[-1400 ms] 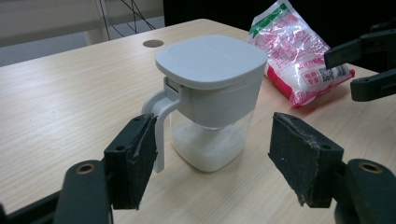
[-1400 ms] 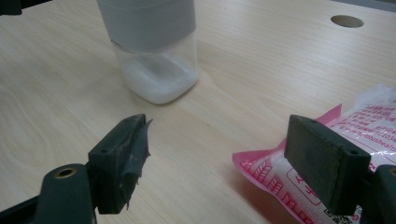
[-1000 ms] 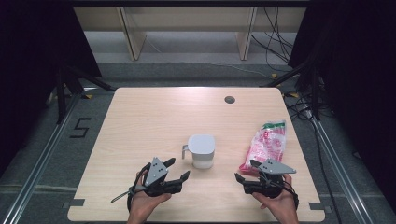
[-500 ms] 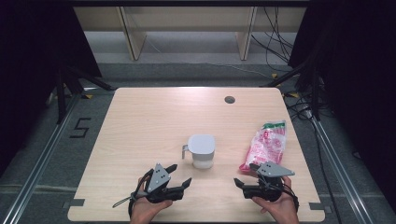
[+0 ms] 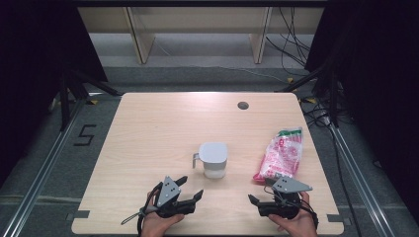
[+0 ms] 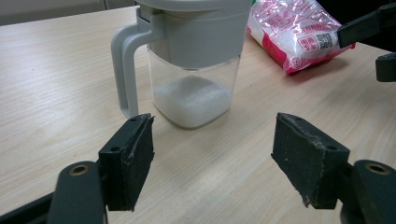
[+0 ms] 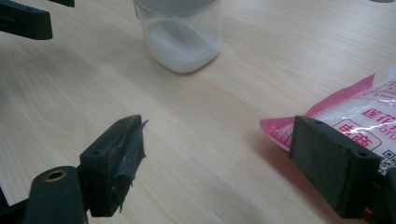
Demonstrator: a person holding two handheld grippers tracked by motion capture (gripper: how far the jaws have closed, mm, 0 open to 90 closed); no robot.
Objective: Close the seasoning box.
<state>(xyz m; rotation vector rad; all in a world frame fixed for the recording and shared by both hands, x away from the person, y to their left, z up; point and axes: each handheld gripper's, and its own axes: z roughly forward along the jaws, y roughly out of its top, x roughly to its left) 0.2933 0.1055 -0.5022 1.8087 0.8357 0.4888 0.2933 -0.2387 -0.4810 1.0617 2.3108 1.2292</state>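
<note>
One jug (image 5: 214, 159) stands mid-table (image 5: 148, 128), one pink bag (image 5: 280, 157) lies to its right. Two grippers near the front edge, left (image 5: 190, 188) and right (image 5: 257, 195), both spread, empty.

The table (image 5: 158, 133) is pale beige wood with a fine lengthwise grain. On it, the jug (image 5: 213, 160) has a light grey lid and handle over a clear body holding white granules. To its right, the bag (image 5: 280, 156) is pink and white with red print, a green band at its far end and a black code square. Both the left gripper (image 5: 190, 189) and right gripper (image 5: 257, 203) are black, each topped by a grey plate.
</note>
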